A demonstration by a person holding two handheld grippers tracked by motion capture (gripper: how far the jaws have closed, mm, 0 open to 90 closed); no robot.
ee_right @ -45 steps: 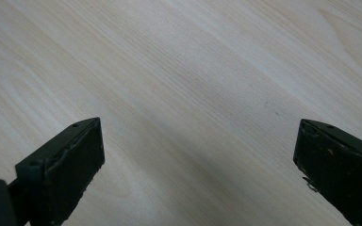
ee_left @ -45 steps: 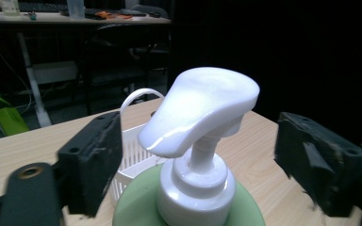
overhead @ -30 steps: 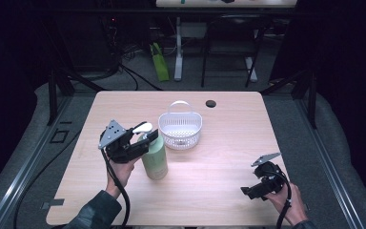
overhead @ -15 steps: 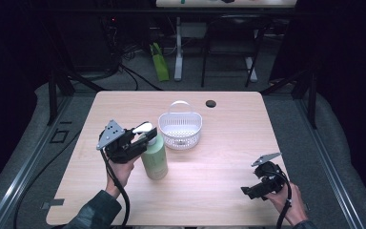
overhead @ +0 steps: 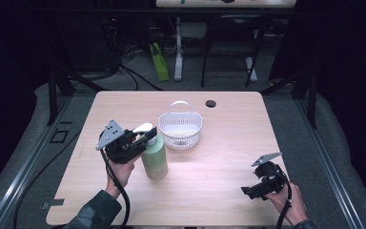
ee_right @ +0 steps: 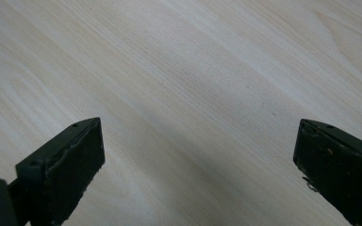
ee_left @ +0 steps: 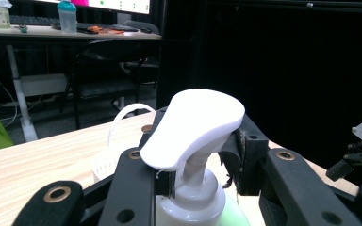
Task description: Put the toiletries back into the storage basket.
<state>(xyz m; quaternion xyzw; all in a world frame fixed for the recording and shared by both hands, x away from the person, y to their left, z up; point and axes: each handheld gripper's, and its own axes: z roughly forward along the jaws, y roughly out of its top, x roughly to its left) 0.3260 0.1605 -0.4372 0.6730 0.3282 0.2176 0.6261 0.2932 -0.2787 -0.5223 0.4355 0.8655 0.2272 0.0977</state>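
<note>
A pale green pump bottle [overhead: 155, 161] with a white pump head [ee_left: 193, 125] stands upright on the wooden table [overhead: 214, 162], left of centre. My left gripper [overhead: 147, 137] reaches it from the left. Its jaws have just been closing and now press on the white neck under the pump head, so my left gripper [ee_left: 199, 172] is shut on the bottle. My right gripper [overhead: 248, 192] hovers low near the table's front right, and my right gripper [ee_right: 198, 155] stands open over bare wood with nothing between its fingers.
A white perforated basket [overhead: 181, 138] with a handle stands just behind and right of the bottle, and shows as a white basket [ee_left: 107, 160] past the left jaw. A small black disc [overhead: 211, 103] lies near the far edge. Chairs and desk legs stand beyond the table.
The left gripper's jaws have drawn in on the bottle's neck. Both hands, the bottle and the basket stay where they were.
</note>
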